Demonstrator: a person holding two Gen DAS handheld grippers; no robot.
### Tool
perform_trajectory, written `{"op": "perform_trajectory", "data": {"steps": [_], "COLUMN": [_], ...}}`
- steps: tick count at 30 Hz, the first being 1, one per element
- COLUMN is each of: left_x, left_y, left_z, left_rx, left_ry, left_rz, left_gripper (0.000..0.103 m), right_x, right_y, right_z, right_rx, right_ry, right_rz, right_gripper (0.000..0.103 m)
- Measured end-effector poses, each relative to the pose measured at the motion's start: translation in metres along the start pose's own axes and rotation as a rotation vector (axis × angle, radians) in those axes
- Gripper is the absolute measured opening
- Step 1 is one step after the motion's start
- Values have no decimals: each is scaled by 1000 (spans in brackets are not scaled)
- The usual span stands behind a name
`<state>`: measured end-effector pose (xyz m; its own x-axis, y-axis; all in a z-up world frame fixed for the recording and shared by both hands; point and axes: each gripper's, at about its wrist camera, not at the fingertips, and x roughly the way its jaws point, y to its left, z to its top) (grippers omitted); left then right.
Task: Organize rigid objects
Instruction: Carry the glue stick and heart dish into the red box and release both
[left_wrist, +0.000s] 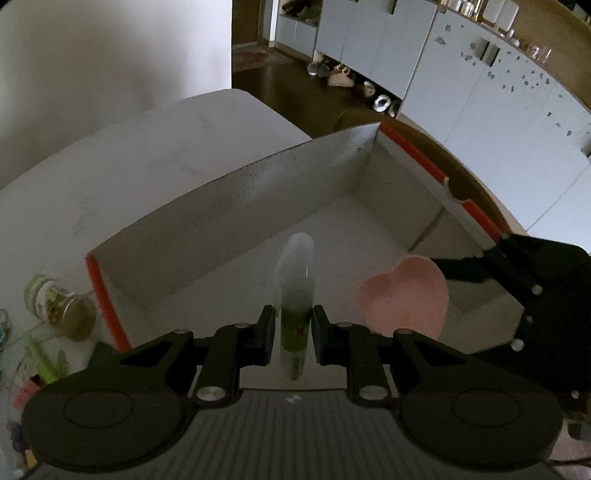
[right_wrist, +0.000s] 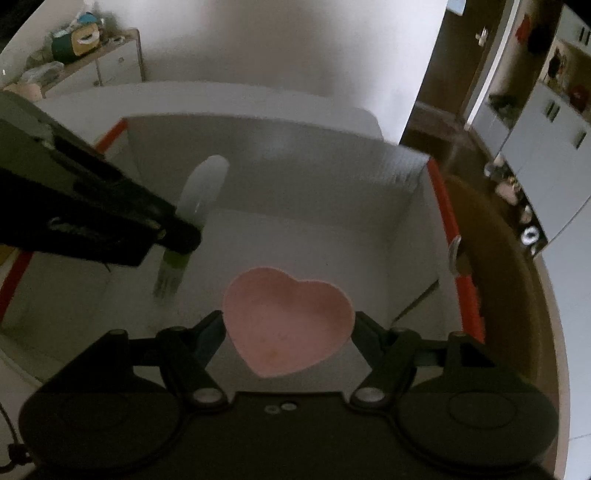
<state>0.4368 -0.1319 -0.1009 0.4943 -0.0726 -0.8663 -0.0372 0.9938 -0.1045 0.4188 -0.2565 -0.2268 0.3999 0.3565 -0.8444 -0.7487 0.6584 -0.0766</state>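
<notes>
Two items over the box: left tongs clamp a slim tube, right tongs grip pink heart dish. Nxt: lower & release inside.

The slim clear-capped tube fades from frosted white at its top to green below, with a small red mark on the green band. The pink heart-shaped dish is plain pink inside, faintly speckled. The open white cardboard box has orange-red edges. At nine o'clock in the left wrist view, a small jar carries a green and white label over amber contents. Both tongs are black, with teal pads.
</notes>
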Motion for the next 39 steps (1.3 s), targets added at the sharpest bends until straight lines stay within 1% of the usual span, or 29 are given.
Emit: {"op": "perform_trajectory", "data": {"steps": [8, 13, 18, 21, 22, 24, 32, 39], "left_x": [32, 47, 51, 53, 53, 54, 44, 22], "left_y": [6, 8, 9, 8, 8, 10, 2, -8], "left_z": [5, 0, -3, -4, -3, -1, -4, -6], "left_rx": [-11, -12, -26, -26, -29, -36, -38, -31], "left_ry": [62, 112, 139, 159, 160, 159, 132, 78], "left_rz": [18, 29, 29, 48, 47, 54, 72, 98], "left_gripper": [20, 20, 20, 20, 20, 20, 20, 20], "right_x": [14, 19, 20, 19, 17, 15, -3, -22], "right_y": [1, 4, 3, 1, 1, 0, -6, -20], "right_z": [-1, -1, -2, -1, -2, -4, -12, -17], "right_rx": [11, 18, 20, 42, 44, 45, 68, 99], "right_ry": [88, 112, 131, 130, 128, 123, 86, 26], "right_rz": [5, 11, 10, 15, 15, 15, 34, 42], "right_gripper": [73, 74, 74, 76, 80, 85, 86, 86]}}
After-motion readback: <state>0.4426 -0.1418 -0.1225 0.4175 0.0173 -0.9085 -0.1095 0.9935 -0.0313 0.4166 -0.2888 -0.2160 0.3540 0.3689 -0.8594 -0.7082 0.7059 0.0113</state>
